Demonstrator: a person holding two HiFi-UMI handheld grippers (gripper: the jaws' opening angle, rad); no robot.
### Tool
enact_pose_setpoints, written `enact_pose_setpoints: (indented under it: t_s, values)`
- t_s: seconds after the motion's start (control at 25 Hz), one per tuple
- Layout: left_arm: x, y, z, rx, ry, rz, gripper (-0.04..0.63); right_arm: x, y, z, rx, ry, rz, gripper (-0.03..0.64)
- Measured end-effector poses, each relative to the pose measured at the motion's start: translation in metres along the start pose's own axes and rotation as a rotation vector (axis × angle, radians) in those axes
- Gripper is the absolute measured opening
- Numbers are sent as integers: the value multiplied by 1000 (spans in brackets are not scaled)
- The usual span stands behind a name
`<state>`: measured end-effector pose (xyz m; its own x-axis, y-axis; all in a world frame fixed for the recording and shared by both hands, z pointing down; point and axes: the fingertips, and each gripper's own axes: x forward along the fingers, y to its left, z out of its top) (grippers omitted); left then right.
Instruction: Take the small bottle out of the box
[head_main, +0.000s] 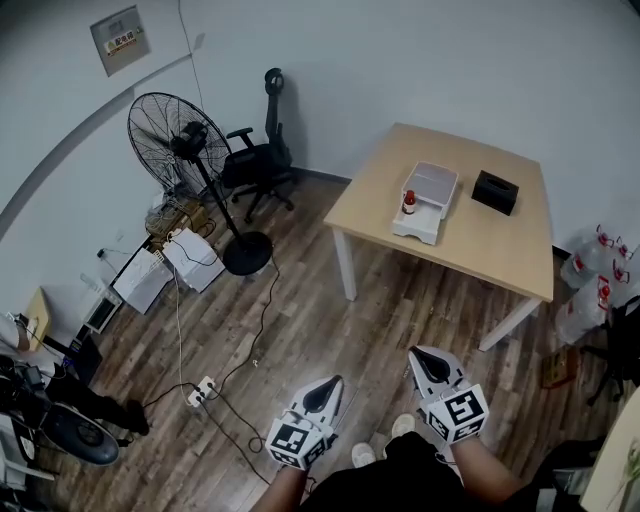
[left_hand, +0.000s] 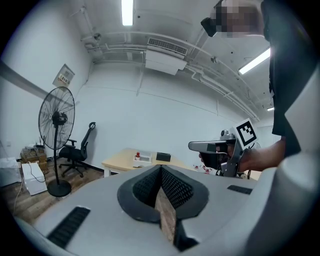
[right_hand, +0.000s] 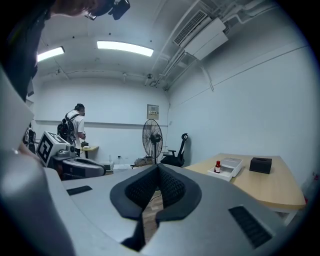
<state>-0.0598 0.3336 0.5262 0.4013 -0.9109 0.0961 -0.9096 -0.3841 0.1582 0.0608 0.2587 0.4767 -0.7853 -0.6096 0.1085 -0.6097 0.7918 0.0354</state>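
Observation:
The small bottle (head_main: 408, 203) has a red cap and stands in the open front tray of a white box (head_main: 432, 186) on a light wooden table (head_main: 450, 240) at the far right. Both grippers are held low over the wood floor, well short of the table. My left gripper (head_main: 325, 386) is shut with nothing in it, and so is my right gripper (head_main: 424, 358). The left gripper view shows the bottle (left_hand: 137, 157) small and far off. In the right gripper view the bottle (right_hand: 218, 167) stands in the box (right_hand: 229, 166), past the shut jaw tips (right_hand: 159, 166).
A black box (head_main: 495, 192) sits on the table beside the white one. A standing fan (head_main: 180, 135) and an office chair (head_main: 262, 160) stand to the left. Cables and a power strip (head_main: 203, 390) lie on the floor. Water jugs (head_main: 592, 282) are at the right.

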Motion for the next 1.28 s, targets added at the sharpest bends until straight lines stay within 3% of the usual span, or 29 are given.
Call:
enact_pose_setpoints:
  t_s: [0.4,0.88,1.28]
  values:
    - [60,44,8,12,19,16,12,57,-54,-2,18,-1,-3,12]
    - [191,92,31,42,27,20,12,134,-171,2,7,-7,-10,12]
    - [270,118,54,49,14,34,12,183,-241,9,5,-12,11,12]
